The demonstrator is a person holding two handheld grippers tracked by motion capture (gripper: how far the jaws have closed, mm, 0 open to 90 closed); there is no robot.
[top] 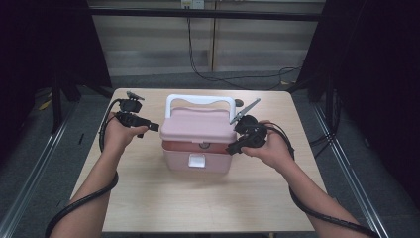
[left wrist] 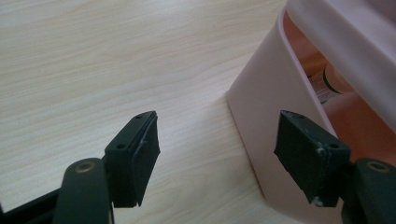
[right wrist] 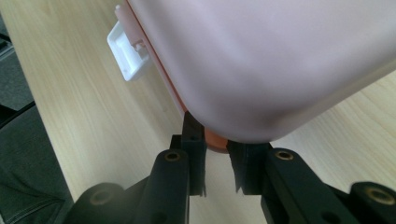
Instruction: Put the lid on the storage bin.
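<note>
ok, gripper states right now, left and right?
Left gripper: open, holding nothing, at the pink box corner.
Right gripper: closed on the rim of the lid, lid propped ajar.

Box mid-bench, lid raised at front, handle behind; left claw just left of lid, right claw at its right front corner.

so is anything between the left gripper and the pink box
Nothing visible: bare table lies between the open left gripper and the pink box, whose near corner already sits just inside its jaws.
</note>
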